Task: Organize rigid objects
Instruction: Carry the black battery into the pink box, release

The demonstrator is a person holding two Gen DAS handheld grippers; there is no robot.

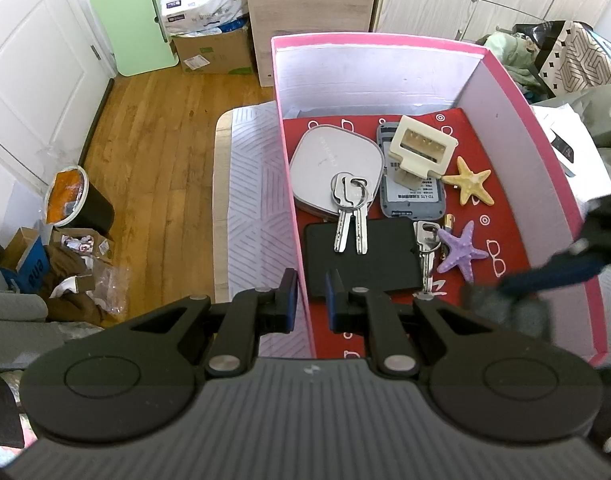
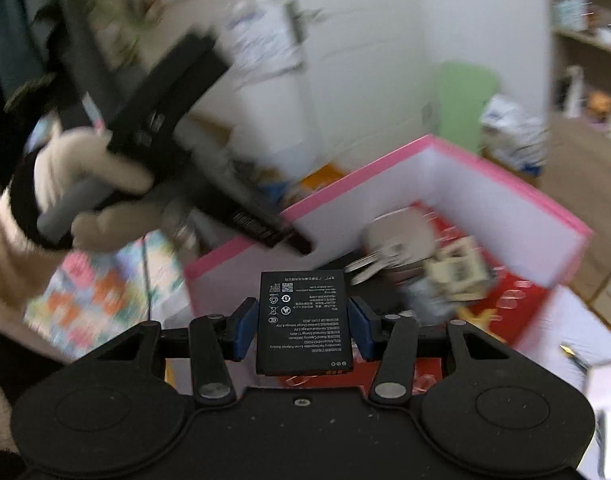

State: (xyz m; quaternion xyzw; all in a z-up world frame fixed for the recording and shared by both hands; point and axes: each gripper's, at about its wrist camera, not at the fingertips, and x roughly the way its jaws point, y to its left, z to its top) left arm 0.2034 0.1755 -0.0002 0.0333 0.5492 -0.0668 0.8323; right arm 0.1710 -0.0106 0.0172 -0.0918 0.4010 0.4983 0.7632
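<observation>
Right gripper [image 2: 304,330] clamped a flat black battery [image 2: 304,322] by its side edges above the pink box [image 2: 505,184], whose wall the left gripper [image 1: 310,300] pinched; a thin edge-grip risked slipping onto crowded keys [image 1: 350,212].

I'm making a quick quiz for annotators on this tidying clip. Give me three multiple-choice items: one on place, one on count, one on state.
1. Where does the larger key bunch lie?
A. across the grey pad and the black slab
B. on the floor
C. on the yellow starfish

2. How many starfish are in the pink box?
A. one
B. two
C. four

3. What is the right gripper doing?
A. hanging open and empty
B. gripping a black battery
C. gripping a key

Answers: A, it overlaps both; B, yellow and purple; C is wrong, B: pads press the battery.
</observation>
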